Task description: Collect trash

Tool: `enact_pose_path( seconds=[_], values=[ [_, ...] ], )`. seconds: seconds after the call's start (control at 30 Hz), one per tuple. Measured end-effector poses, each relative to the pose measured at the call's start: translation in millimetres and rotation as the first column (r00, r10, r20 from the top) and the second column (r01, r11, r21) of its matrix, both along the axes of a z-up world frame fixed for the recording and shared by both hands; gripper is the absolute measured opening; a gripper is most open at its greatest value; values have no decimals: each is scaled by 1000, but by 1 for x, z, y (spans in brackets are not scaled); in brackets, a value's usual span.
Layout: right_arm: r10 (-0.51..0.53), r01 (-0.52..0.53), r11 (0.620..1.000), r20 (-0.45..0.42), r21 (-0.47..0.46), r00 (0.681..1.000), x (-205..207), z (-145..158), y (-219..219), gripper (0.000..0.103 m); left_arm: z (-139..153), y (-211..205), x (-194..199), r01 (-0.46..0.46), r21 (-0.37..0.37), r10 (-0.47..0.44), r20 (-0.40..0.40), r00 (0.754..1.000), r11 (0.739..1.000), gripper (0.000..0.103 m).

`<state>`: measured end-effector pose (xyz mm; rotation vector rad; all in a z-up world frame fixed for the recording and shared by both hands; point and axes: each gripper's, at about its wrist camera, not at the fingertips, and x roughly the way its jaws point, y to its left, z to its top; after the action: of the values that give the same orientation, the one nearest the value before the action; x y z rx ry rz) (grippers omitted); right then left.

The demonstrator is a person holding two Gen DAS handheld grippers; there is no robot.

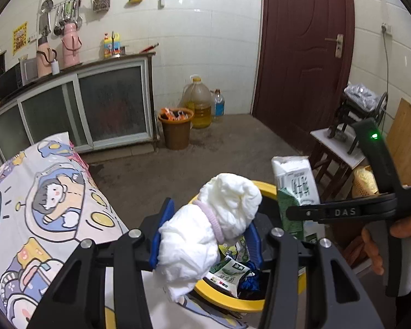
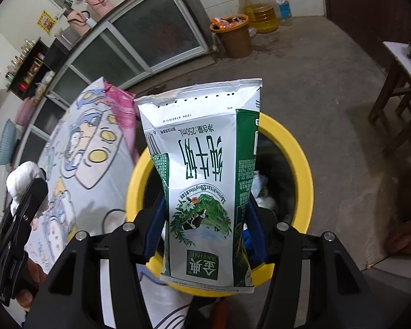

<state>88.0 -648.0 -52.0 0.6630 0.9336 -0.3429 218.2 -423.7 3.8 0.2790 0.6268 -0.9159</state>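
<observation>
Nearest the left wrist camera, the left gripper (image 1: 205,235) is seen closed on a crumpled white tissue wad (image 1: 208,230), which is pinched between the blue pads (image 1: 161,233) and ringed by a pale pink band (image 1: 213,219). The wad is held above the near rim of a yellow-rimmed trash bin (image 1: 233,301); inside the bin a green-and-white snack wrapper (image 1: 227,271) and some blue material can be made out. To the left of the bin, a table covered with a cartoon-print cloth (image 1: 46,205) is seen. At the right, the right gripper (image 1: 350,212) is viewed from the side, with a milk carton (image 1: 296,183) clamped in it over the far side of the bin. Farther back on the concrete floor, a brown bucket (image 1: 176,134) is stood beside a large oil jug (image 1: 198,101), near a dark red door (image 1: 301,54).

In the right wrist view, the milk carton (image 2: 205,181) fills the centre, gripped at its lower part by the right gripper (image 2: 205,227), whose blue pads (image 2: 153,233) are pressed to both sides. The carton is white and green, flattened, and held upside down, its torn end pointing away. It is held directly over the opening of the trash bin (image 2: 301,170), in which white paper is visible. The cloth-covered table (image 2: 82,164) lies just left of the bin, and the left gripper (image 2: 16,219) with its white wad (image 2: 22,175) is seen at the left edge.
</observation>
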Motion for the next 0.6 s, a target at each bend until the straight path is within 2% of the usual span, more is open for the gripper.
enact_pose_path(
  seconds=[0.2, 0.4, 0.43, 0.47, 0.5, 0.53, 0.6],
  values=[
    [-5, 5, 1000, -26, 29, 1000, 7, -16, -2, 53, -26, -27, 17, 7, 43, -3, -83, 997, 999, 45],
    [-17, 18, 999, -27, 41, 999, 12, -17, -4, 53, -27, -43, 30, 3, 45, 3, -123, 992, 999, 47],
    [-25, 26, 999, -23, 45, 999, 12, -16, -6, 55, -25, -44, 29, -2, 43, 7, -120, 993, 999, 52],
    [-45, 46, 998, -20, 46, 999, 10, -15, -9, 62, -22, -42, 28, -7, 26, 11, -122, 992, 1000, 59],
    [-61, 62, 997, -21, 38, 998, 8, -14, -11, 77, -19, -41, 28, -11, 13, 12, -126, 992, 1000, 82],
    [-75, 76, 997, -21, 28, 997, 6, -13, -13, 79, -15, -36, 28, -25, -7, 24, -123, 992, 1000, 94],
    [-98, 98, 995, -30, 12, 995, 0, -11, -16, 76, -8, -27, 27, -40, -25, 37, -118, 992, 999, 94]
  ],
)
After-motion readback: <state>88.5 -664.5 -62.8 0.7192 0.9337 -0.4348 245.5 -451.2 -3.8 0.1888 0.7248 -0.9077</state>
